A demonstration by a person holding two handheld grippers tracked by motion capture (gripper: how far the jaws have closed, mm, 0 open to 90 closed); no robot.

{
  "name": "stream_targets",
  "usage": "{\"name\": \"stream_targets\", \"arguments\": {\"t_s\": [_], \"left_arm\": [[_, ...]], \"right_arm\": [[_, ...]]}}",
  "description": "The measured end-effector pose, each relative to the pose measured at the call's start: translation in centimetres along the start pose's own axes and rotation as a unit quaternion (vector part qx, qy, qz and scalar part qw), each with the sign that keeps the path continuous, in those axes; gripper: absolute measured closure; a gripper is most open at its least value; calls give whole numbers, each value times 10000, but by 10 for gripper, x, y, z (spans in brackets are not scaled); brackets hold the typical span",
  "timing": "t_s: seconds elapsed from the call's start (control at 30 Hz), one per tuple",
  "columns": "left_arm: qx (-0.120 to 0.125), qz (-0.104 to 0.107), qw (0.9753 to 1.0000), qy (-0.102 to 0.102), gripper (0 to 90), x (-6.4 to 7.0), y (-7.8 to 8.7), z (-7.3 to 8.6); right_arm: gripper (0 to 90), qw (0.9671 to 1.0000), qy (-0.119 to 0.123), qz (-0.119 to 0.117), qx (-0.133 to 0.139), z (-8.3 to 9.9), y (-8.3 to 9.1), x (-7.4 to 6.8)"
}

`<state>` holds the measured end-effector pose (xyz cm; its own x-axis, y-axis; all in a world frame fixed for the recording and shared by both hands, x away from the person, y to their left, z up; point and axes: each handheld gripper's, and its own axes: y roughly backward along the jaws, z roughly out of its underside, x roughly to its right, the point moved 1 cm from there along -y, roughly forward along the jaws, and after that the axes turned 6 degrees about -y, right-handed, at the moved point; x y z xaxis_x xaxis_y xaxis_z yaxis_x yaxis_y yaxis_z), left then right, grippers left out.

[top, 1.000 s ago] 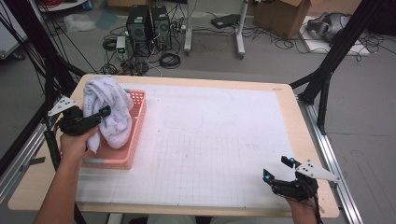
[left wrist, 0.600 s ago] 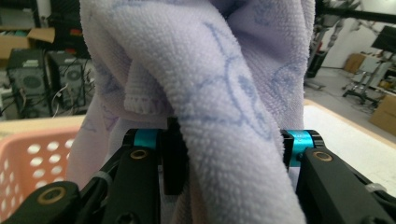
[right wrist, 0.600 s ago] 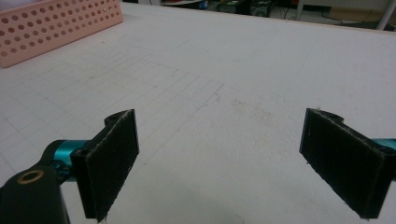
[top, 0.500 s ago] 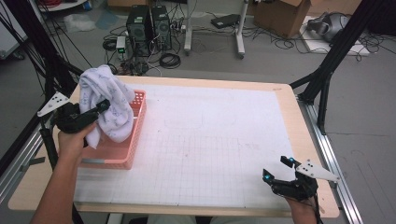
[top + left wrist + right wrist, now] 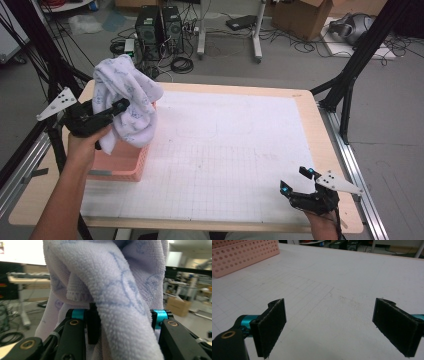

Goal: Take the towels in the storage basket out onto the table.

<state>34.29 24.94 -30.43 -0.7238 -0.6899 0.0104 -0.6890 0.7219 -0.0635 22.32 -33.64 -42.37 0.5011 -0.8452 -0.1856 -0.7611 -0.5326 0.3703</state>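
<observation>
Right gripper (image 5: 299, 186), lower right of the high view, sits low over the bench (image 5: 240, 150) with jaws wide, holding nothing. Left gripper (image 5: 118, 106), mid-left, has its jaws clamped on the towel (image 5: 127, 107), bunched and hanging above the pink basket (image 5: 120, 167). I'd lift until the hem clears the basket rim, then carry it toward the open grid and let the right gripper catch a loose corner.

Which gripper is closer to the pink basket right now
Left. The left gripper holds the white towel directly above the pink basket, at the table's left edge. The right gripper sits open, far off at the near right corner.
</observation>
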Motion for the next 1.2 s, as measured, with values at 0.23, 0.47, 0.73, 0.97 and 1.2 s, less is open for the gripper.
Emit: {"name": "stream_targets", "arguments": {"t_s": [0.23,0.47,0.73,0.97,1.2], "left_arm": [[55,484,9985,-255,594,32,-27,-5],[-50,942,9949,-367,593,56,-50,-1],[-215,1421,9891,-316,588,88,-87,16],[-463,1800,9821,-316,586,119,-128,37],[-665,2046,9764,-179,586,142,-167,57]], "right_arm": [[104,10000,35,-32,-9,0,-2,-1],[104,10000,51,-50,-3,0,-1,-1],[104,9999,87,-73,-31,0,-2,-1],[104,9999,101,-72,-35,0,-2,-1],[104,9999,77,-75,-58,0,-3,0]]}}
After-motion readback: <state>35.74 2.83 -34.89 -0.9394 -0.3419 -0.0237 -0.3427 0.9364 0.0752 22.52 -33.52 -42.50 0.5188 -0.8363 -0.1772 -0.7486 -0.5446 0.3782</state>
